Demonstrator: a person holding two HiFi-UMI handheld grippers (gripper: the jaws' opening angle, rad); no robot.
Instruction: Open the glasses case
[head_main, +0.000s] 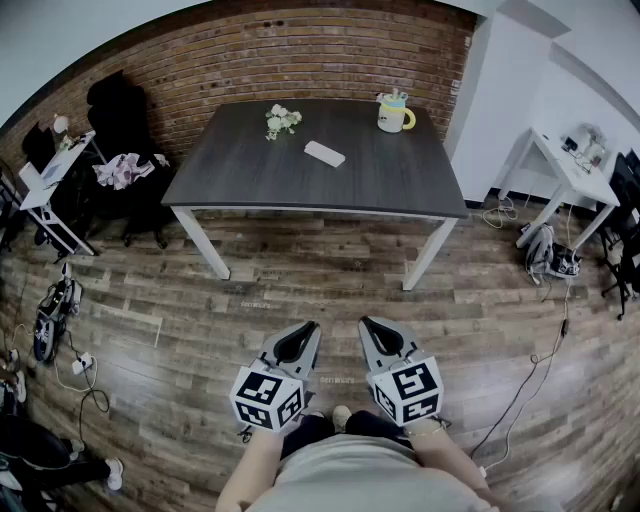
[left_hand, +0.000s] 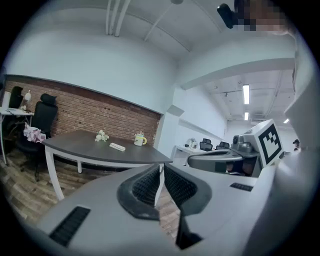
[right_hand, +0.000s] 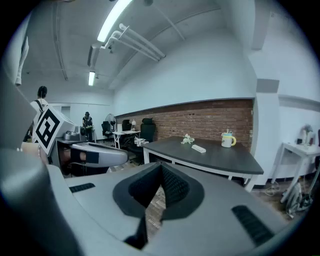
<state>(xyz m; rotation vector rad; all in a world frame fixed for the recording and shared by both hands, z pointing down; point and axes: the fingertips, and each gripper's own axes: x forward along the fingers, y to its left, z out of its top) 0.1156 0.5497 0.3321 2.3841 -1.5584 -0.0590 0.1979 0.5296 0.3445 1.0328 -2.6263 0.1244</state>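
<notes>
A white glasses case (head_main: 324, 153) lies flat near the middle of the dark table (head_main: 250, 175), far ahead of me. It also shows as a small white bar in the left gripper view (left_hand: 117, 147) and the right gripper view (right_hand: 198, 148). My left gripper (head_main: 309, 329) and right gripper (head_main: 367, 325) are held side by side close to my body, over the wooden floor, well short of the table. Both are shut with nothing between their jaws.
On the table stand a small bunch of white flowers (head_main: 282, 120) and a white mug with a yellow handle (head_main: 395, 112). Black office chairs (head_main: 120, 120) and a cluttered white desk (head_main: 45, 175) stand at the left, another white desk (head_main: 565, 170) at the right. Cables and bags lie on the floor.
</notes>
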